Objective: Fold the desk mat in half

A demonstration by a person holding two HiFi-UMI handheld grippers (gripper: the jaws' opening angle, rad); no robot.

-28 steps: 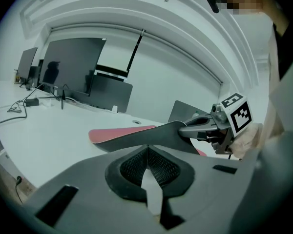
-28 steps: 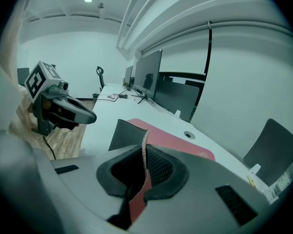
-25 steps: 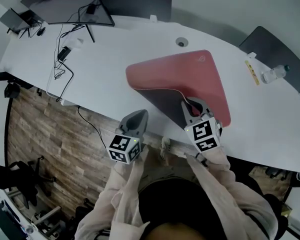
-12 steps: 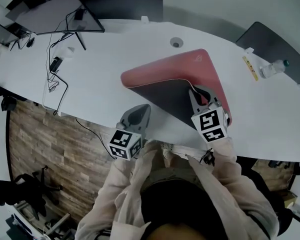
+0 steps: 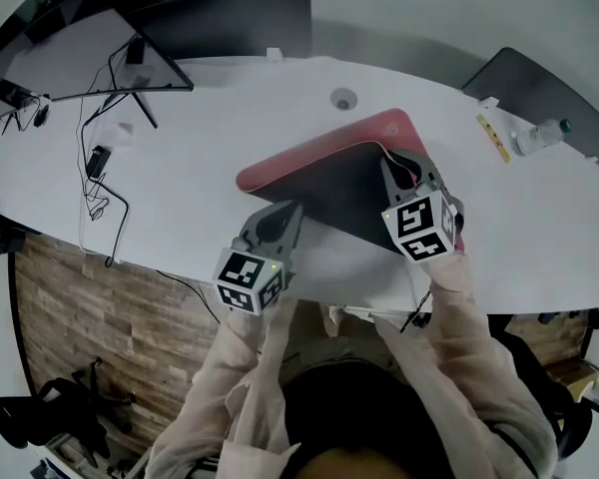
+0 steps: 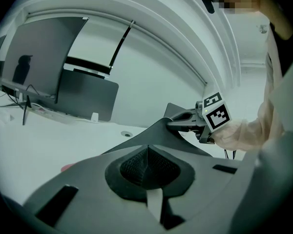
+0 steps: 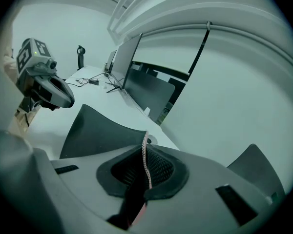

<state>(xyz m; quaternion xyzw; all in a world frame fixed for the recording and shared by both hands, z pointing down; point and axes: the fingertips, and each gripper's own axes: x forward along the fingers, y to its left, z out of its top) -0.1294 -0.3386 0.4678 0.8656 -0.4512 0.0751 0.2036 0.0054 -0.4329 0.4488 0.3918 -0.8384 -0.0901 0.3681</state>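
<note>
The desk mat (image 5: 314, 150) is pink on top and dark underneath, and lies on the white desk (image 5: 180, 148). Its near right corner is lifted and turned over toward the far side, so the dark underside (image 5: 344, 196) faces up. My right gripper (image 5: 400, 164) is shut on that corner; in the right gripper view the mat's thin edge (image 7: 145, 161) stands between the pads. My left gripper (image 5: 279, 217) is shut with nothing in it, just left of the mat's near edge. In the left gripper view the raised dark flap (image 6: 154, 133) hangs from the right gripper (image 6: 172, 123).
A monitor (image 5: 90, 53) and loose cables (image 5: 100, 168) occupy the desk's far left. A cable hole (image 5: 343, 98) lies just beyond the mat. A plastic bottle (image 5: 534, 136) lies at the far right, with a dark chair back (image 5: 539, 83) behind it. The desk's front edge runs under my hands.
My right gripper has carried the mat's corner farther across the mat, exposing more dark underside. My left gripper has moved from beyond the desk's front edge to beside the mat.
</note>
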